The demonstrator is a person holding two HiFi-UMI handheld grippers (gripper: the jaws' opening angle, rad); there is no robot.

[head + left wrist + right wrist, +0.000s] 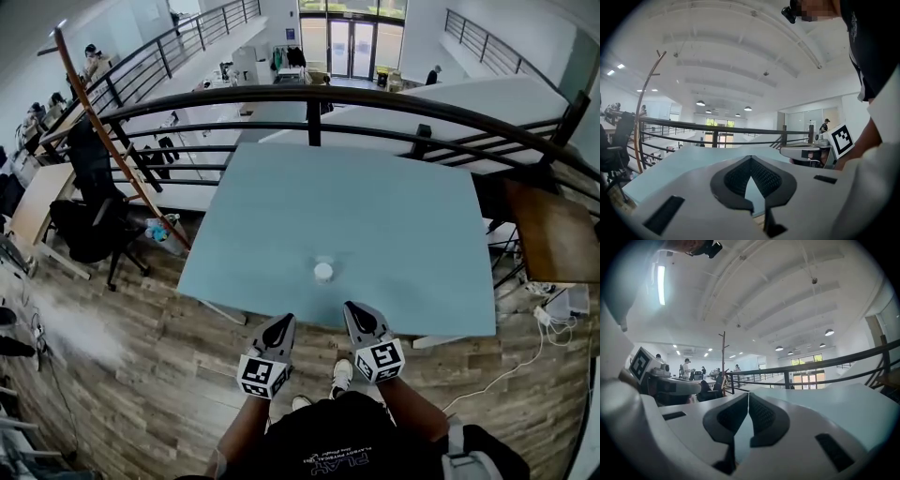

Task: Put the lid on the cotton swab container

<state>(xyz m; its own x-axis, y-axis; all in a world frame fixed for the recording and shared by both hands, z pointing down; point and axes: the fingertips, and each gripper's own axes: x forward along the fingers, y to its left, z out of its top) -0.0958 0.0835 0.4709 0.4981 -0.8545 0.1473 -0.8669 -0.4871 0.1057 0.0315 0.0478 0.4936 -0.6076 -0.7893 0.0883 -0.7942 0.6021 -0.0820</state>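
Blue table [394,216] (small white container [323,272])

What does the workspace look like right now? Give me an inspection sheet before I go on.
Surface: pale blue table, bare but for one item.
Job's things: small white container near the table's front edge; too small to tell whether it is closed; nothing else of the job seen.
Clutter: nothing seen on the table.
Grippers: left gripper and right gripper both shut and empty, near the table's front edge, apart from the container.
Cables: white cable on the floor at right.
Surroundings: black railing behind the table, chair at left, wood floor.
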